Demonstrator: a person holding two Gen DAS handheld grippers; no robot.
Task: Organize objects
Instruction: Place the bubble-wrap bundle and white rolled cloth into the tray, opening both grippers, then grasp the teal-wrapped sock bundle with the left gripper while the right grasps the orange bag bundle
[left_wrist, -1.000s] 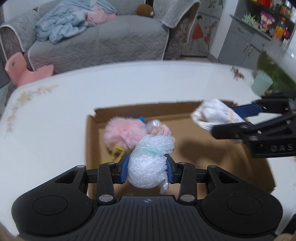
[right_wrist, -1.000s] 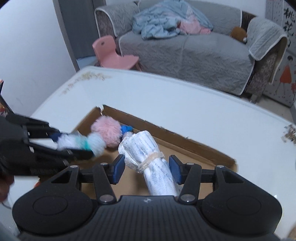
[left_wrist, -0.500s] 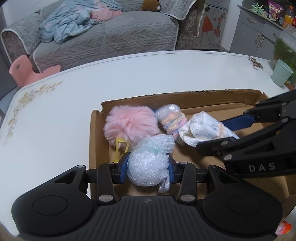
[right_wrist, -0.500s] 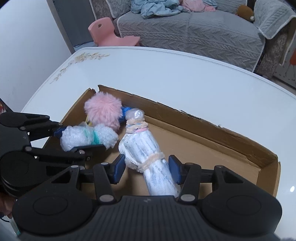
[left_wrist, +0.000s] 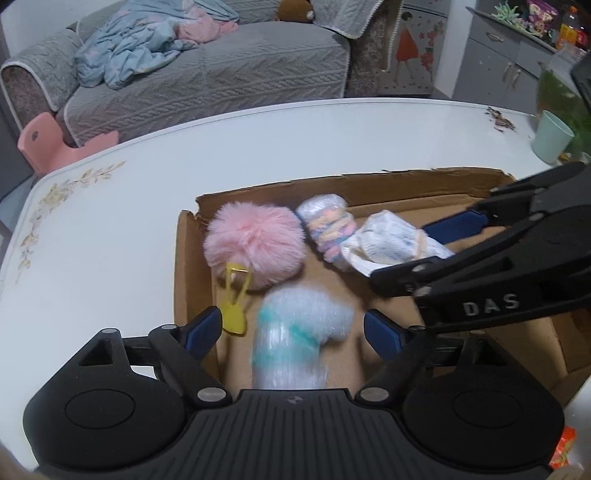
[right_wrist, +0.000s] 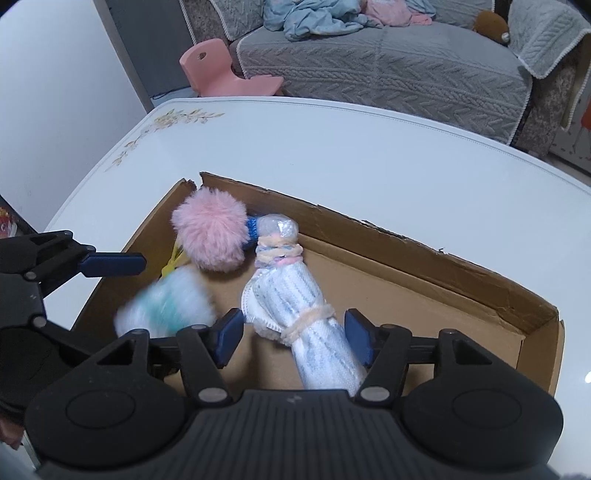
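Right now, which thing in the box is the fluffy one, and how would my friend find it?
Find the shallow cardboard box on the white table. In its far left corner sits the pink pompom, beside a bagged bundle of pastel bands. It alone is furry, round and unwrapped.

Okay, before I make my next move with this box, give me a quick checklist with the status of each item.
1. Left tongs open: ok.
2. Bubble-wrap bundle settled in the cardboard box: cannot tell, as it is blurred.
3. Right tongs closed on the white cloth roll: ok.
4. Roll positioned over the box: ok.
5. Bare box floor to the right of the roll for setting it down: ok.
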